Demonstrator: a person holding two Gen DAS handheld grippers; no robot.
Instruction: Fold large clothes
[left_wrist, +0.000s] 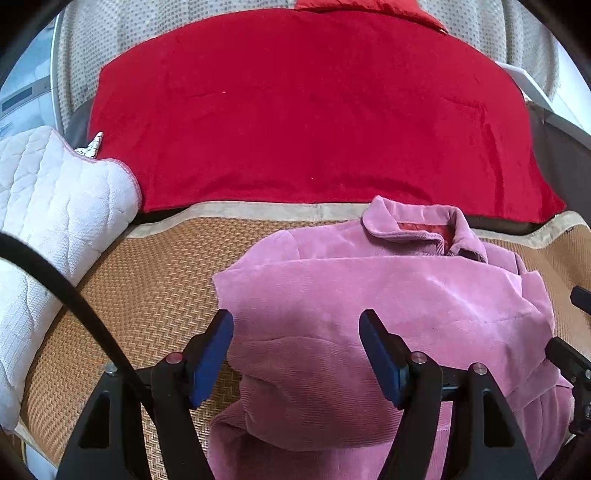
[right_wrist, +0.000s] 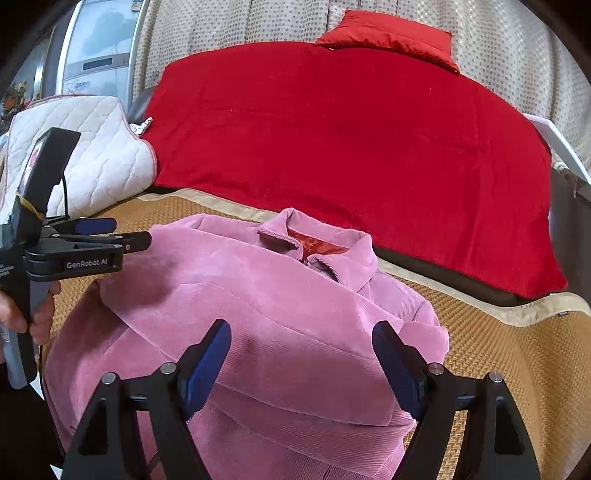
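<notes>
Pink corduroy jacket (left_wrist: 369, 314) lying partly folded on woven mat (left_wrist: 147, 295), just below and ahead of left gripper (left_wrist: 295, 325) and right gripper (right_wrist: 301, 332), both gaping, empty. Likely to slump open if pinched through one layer only.

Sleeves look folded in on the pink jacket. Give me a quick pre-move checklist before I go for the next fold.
1. Left gripper open, nothing between its fingers: ok.
2. Right gripper open and empty: ok.
3. Pink jacket lies wholly on the woven mat: ok.
4. Collar lies at the far end, clear of both grippers: ok.
5. Jacket's near hem visible for grasping: cannot tell, hidden below both grippers.
6. Red blanket and white quilt clear of the jacket: ok.
</notes>
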